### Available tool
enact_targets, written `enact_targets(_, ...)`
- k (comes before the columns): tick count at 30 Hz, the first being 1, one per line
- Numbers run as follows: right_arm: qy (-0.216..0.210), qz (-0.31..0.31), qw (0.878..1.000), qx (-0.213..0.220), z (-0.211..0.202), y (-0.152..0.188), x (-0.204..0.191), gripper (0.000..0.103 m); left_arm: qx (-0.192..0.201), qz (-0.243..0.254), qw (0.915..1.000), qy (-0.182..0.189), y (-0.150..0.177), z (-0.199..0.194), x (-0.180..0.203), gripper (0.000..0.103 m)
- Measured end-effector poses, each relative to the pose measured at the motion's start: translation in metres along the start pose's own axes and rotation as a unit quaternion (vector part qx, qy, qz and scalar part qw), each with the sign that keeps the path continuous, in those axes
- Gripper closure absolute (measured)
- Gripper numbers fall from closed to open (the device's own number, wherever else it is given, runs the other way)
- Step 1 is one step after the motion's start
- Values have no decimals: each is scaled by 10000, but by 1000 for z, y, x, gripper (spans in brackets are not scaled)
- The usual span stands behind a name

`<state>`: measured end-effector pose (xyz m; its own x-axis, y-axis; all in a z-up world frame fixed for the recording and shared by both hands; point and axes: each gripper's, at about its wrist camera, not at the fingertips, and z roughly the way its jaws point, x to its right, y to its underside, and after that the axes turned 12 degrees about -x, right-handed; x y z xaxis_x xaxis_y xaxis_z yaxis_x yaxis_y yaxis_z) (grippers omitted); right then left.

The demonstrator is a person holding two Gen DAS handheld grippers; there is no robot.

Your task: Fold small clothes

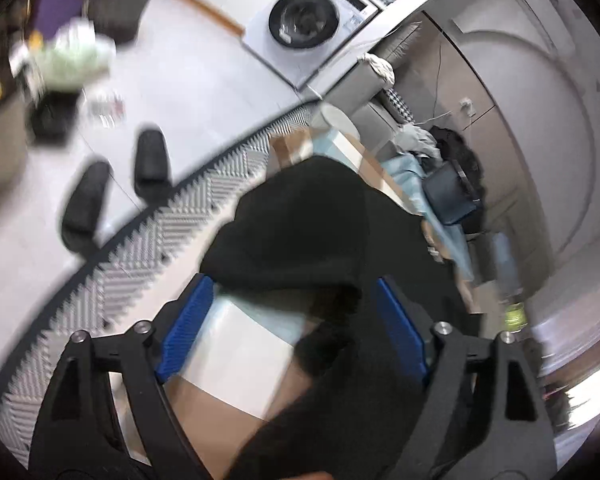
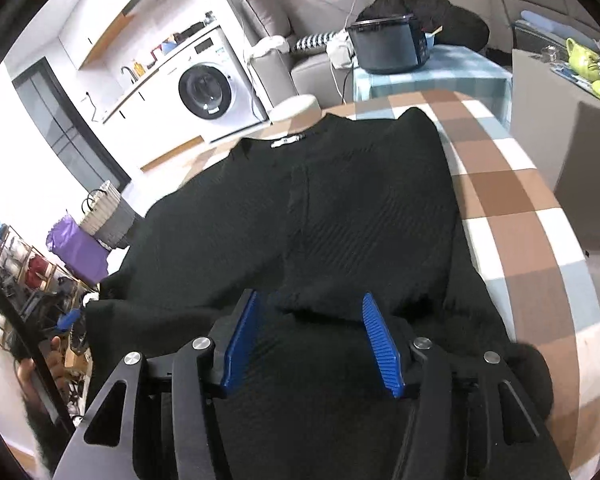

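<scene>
A black knit sweater (image 2: 340, 208) lies spread on the checked tablecloth (image 2: 512, 200), its collar with a white label (image 2: 286, 141) at the far end. The right side looks folded over the middle. My right gripper (image 2: 310, 312) is open just above the sweater's near part, its blue pads (image 2: 382, 346) on either side of a fold edge. In the left wrist view, my left gripper (image 1: 292, 292) is open, with a hanging part of the black sweater (image 1: 300, 216) between and ahead of its blue pads (image 1: 188, 328). The view is blurred.
A washing machine (image 2: 210, 94) stands at the back left. A dark cooker pot (image 2: 388, 46) sits on a blue-checked side table with black clothes (image 2: 432, 8) behind it. A patterned rug (image 1: 140, 248) and black slippers (image 1: 86, 204) lie on the floor. A grey basket (image 2: 108, 216) is at left.
</scene>
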<state>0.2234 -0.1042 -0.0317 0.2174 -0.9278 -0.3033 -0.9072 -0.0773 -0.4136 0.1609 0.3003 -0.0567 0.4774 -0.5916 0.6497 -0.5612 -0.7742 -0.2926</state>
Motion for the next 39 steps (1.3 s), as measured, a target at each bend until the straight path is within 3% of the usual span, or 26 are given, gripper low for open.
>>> enact_targets(2, -18, 93, 9999, 55, -4, 6, 1, 48, -206, -223, 9993, 225, -3, 9, -10, 31)
enact_targets(6, -83, 298, 9995, 88, -7, 15, 4, 48, -533, -655, 9962, 215, -7, 33, -26, 31)
enact_targets(15, -55, 551, 9982, 234, -16, 25, 15, 48, -541, -949, 9933, -386, -24, 81, -19, 33)
enact_targets(17, -53, 609, 9978, 249, -17, 26, 19, 48, -593, -1009, 9920, -473, -31, 88, -20, 46)
enact_targets(20, -35, 695, 9973, 251, -17, 28, 24, 48, -461, -1181, 9893, -724, -37, 97, -21, 85)
enact_targets(22, -24, 727, 9970, 250, -17, 30, 26, 48, -147, -1111, 9898, -879, -40, 94, -16, 98)
enact_targets(23, 0, 746, 9969, 260, -18, 31, 27, 48, -35, -1025, 9904, -922, -42, 90, -13, 99)
enact_targets(27, -28, 824, 9961, 309, -21, 38, 32, 48, 557, -127, 9919, -1132, -52, 76, 40, 100)
enact_targets(30, -37, 891, 9954, 346, -26, 44, 35, 48, 1090, 1038, 9795, -1339, -50, 73, 113, 100)
enact_targets(32, -17, 938, 9949, 368, -30, 48, 38, 48, 1205, 1939, 9668, -1151, -37, 80, 168, 100)
enact_targets(34, 9, 971, 9945, 389, -35, 50, 40, 48, 964, 2800, 9514, -843, -16, 97, 215, 100)
enact_targets(36, 21, 1020, 9939, 424, -39, 53, 43, 47, 420, 3392, 9384, -503, 5, 120, 245, 99)
enact_targets(38, 52, 1064, 9934, 432, -41, 55, 47, 46, -31, 3580, 9335, -210, 23, 138, 257, 87)
enact_targets(39, 66, 1095, 9930, 438, -43, 56, 48, 46, -304, 3575, 9334, -17, 30, 146, 257, 67)
